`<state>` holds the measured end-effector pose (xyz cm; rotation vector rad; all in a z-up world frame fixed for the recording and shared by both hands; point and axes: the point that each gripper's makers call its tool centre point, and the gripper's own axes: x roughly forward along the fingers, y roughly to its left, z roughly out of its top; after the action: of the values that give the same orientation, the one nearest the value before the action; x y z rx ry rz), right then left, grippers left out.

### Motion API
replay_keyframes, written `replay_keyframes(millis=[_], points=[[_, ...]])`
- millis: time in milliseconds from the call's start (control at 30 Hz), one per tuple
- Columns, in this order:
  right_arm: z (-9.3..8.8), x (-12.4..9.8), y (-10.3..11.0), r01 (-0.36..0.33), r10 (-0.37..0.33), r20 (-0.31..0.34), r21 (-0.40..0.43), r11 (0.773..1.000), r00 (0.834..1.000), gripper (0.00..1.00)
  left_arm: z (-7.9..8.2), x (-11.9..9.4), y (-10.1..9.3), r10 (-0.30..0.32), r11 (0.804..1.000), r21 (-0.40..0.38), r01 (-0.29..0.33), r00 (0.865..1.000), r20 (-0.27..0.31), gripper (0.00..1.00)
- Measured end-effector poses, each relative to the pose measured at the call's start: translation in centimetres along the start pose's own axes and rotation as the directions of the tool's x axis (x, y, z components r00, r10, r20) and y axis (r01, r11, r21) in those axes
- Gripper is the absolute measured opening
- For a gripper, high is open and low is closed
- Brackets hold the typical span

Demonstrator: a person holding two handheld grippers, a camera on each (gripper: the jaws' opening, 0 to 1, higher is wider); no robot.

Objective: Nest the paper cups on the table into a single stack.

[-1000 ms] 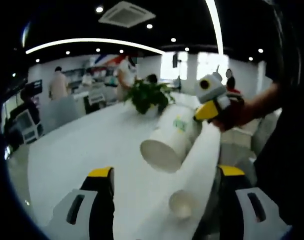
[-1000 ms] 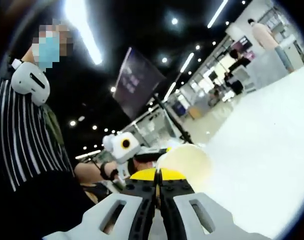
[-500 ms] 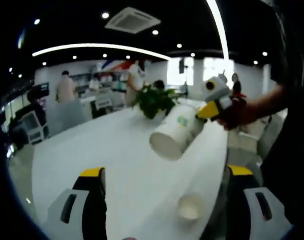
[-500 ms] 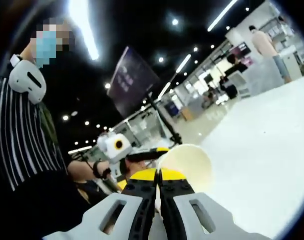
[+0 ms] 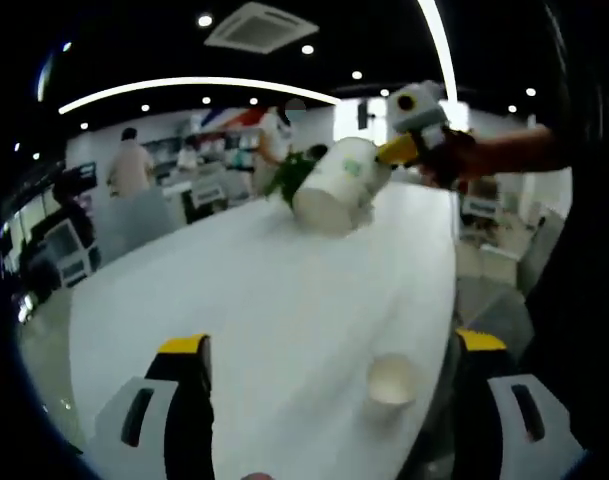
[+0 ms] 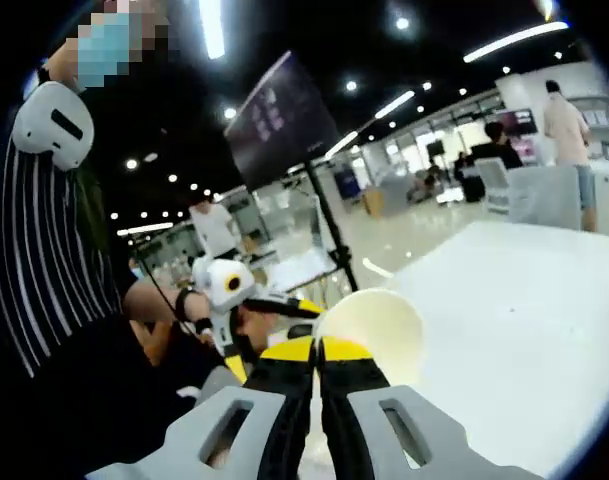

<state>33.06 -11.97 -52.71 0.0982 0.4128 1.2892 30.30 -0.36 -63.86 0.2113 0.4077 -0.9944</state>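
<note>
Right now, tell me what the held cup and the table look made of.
Held cup: apparently paper, matte white with a small green print and a thin rolled rim, pinched in the right gripper. Table: smooth white top with faint sheen, probably laminate, unsure.

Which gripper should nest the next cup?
Right. The right gripper already clamps a paper cup and can lower it into the upright cup on the table; the left gripper is open.

Long white table (image 5: pixel 234 300); one paper cup (image 5: pixel 392 378) upright near its right edge; potted plant (image 5: pixel 287 175) at far end.
</note>
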Motion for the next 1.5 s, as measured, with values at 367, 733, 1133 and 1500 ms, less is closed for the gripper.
replay_keyframes(millis=[367, 733, 1133, 1500], points=[[1.6, 0.6, 3.8, -0.150, 0.022, -0.334, -0.364, 0.919, 0.942, 0.00, -2.6, -0.8, 0.6, 0.010, 1.000, -0.002, -0.010, 0.999, -0.038, 0.99], [3.1, 0.3, 5.5, -0.235, 0.009, -0.470, -0.425, 0.874, 0.883, 0.00, -2.5, -1.1, 0.7, 0.028, 0.999, -0.025, -0.028, 0.999, -0.021, 0.98], [6.3, -0.6, 8.8, -0.350, 0.005, -0.550, -0.526, 0.775, 0.835, 0.00, -3.1, -1.2, 0.1, 0.006, 1.000, -0.002, -0.006, 0.999, -0.039, 0.97], [3.2, -0.2, 9.8, -0.458, -0.035, -0.651, -0.571, 0.681, 0.758, 0.00, -3.1, -1.1, -0.2, 0.000, 1.000, -0.016, 0.000, 0.999, -0.053, 0.96]])
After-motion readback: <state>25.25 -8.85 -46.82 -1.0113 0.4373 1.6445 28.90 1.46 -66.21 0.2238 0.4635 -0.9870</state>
